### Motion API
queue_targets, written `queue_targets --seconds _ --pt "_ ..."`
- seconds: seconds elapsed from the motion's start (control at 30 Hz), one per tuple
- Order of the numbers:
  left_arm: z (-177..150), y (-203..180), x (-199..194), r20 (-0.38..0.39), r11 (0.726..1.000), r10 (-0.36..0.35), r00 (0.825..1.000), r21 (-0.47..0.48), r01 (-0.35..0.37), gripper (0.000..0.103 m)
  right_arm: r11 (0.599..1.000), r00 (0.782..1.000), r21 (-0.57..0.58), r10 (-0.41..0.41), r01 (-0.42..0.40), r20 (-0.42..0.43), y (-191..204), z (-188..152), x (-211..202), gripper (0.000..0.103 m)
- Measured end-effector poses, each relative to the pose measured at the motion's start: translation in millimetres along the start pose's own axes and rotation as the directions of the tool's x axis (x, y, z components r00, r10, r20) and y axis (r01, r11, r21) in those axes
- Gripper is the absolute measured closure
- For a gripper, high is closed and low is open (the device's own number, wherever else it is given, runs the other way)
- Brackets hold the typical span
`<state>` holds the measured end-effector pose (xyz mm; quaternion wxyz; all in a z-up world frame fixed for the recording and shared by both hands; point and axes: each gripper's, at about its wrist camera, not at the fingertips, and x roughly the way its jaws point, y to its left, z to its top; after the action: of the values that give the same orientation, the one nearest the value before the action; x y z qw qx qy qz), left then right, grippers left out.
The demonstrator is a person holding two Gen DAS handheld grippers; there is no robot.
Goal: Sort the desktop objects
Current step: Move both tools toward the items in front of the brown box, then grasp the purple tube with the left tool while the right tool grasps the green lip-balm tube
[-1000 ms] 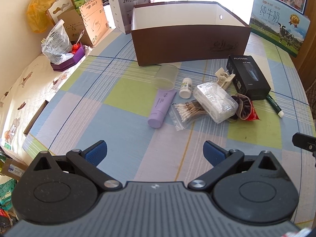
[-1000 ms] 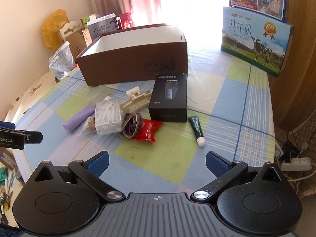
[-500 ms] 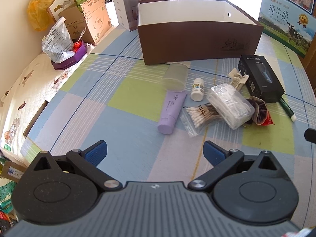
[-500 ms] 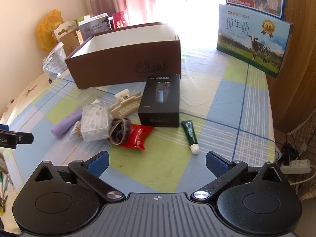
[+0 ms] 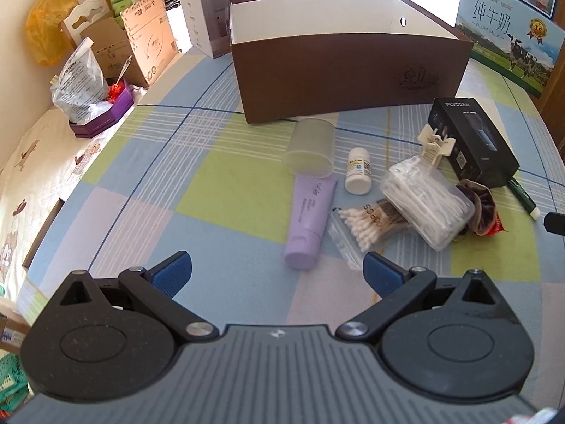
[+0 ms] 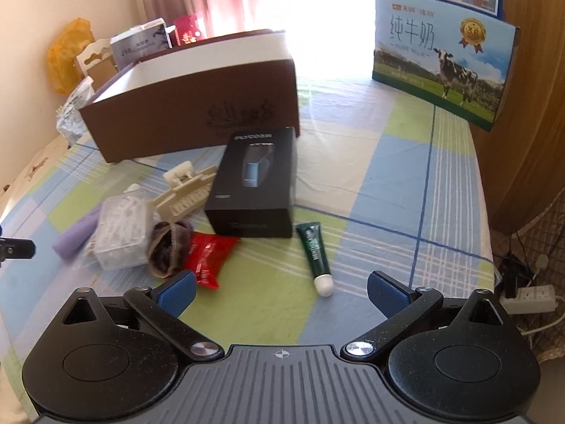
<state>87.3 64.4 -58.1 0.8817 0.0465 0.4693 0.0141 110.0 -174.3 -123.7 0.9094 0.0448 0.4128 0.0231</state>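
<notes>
Both wrist views have closed in on the clutter; nothing on the table has shifted. Left gripper [image 5: 277, 266] and right gripper [image 6: 280, 284] hover wide open, holding nothing. Brown box [image 5: 339, 70] appears empty as far as visible; purple tube [image 5: 309, 221], black carton [image 6: 256, 183] and green tube [image 6: 314, 254] lie unsorted before it.
</notes>
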Motion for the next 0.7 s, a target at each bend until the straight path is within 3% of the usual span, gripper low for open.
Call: queue_targets --seconds 0.1,0.13,0.37,0.43,0.7 --pt "3 3 8 -0.001 1.000 -0.010 1.000 0.005 0.010 0.001 1.000 1.000 -0.017 -0.011 0.011 -0.005 -2 0 8 0.004" --pt "4 3 11 -0.002 1.000 -0.014 1.000 0.007 0.014 0.001 1.000 1.000 -0.027 -0.014 0.013 -0.006 -2 0 11 0.011" --pt "11 5 30 -0.018 0.999 -0.037 0.999 0.032 0.038 0.003 0.999 1.000 -0.032 -0.009 0.008 -0.018 -9 1 29 0.035" --pt "12 5 35 -0.026 0.998 -0.048 0.999 0.036 0.049 0.004 1.000 1.000 -0.022 -0.009 0.008 -0.023 -12 2 34 0.047" --pt "17 4 51 -0.038 0.994 -0.077 0.996 0.080 0.080 0.009 0.999 0.999 0.013 -0.034 0.035 -0.033 -23 2 48 0.069"
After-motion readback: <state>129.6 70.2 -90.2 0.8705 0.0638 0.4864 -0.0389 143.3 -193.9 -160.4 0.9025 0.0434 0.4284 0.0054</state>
